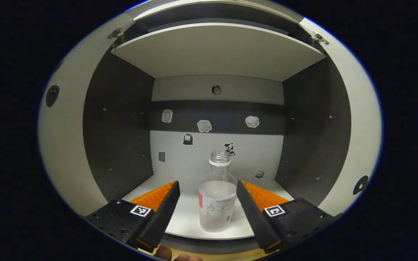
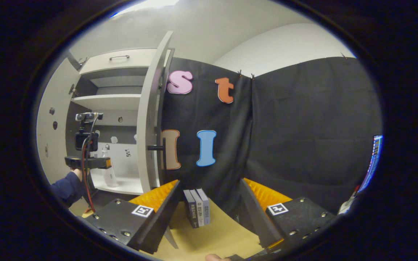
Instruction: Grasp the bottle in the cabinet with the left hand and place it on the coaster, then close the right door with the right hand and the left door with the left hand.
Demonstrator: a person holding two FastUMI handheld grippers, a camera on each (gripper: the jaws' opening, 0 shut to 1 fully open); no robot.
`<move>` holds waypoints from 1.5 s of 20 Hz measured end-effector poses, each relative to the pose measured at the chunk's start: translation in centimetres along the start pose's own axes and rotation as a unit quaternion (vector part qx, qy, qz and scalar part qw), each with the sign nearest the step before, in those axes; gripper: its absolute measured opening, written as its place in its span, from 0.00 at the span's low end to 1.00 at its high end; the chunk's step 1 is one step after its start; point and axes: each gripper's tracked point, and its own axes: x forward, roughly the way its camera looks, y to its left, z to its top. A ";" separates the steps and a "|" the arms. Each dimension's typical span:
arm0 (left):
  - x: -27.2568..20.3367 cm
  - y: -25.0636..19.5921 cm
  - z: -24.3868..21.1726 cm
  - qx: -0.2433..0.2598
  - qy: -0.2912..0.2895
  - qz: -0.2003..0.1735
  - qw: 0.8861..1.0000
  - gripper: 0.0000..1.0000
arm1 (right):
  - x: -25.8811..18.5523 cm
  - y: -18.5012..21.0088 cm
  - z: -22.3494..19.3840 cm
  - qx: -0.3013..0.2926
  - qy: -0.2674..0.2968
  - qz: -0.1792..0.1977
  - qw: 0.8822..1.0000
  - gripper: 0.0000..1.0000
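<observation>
A clear bottle (image 1: 216,195) without a cap, partly filled and labelled, stands near the front edge of the cabinet's lower shelf (image 1: 187,217). My left gripper (image 1: 207,186) is open, its fingers either side of the bottle with gaps on both sides. In the right gripper view the bottle (image 2: 109,173) shows far off inside the cabinet, with the left gripper (image 2: 92,162) and the sleeve holding it in front. My right gripper (image 2: 209,188) is open over the tan table (image 2: 209,235), holding nothing. The right door (image 2: 152,119) stands open, edge-on, with a dark handle (image 2: 155,147).
The left door (image 1: 62,141) and right door (image 1: 361,123) swing wide at each side of the cabinet. An upper shelf (image 1: 216,50) spans above the bottle. Three small books (image 2: 197,207) stand on the table between the right gripper's fingers, in front of the black cloth wall.
</observation>
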 end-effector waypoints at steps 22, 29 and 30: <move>-4.5 -2.5 -0.1 -0.026 0.005 -0.092 0.995 0.74 | -0.6 1.9 -0.9 0.001 0.003 0.050 0.999 0.98; -10.7 -0.1 -2.6 -0.030 0.016 -0.124 0.992 0.74 | -2.2 1.5 -1.2 0.003 0.004 0.064 0.998 0.98; -11.6 0.2 -3.2 -0.026 0.018 -0.130 0.991 0.74 | -2.3 1.6 -1.3 0.006 0.006 0.067 0.998 0.98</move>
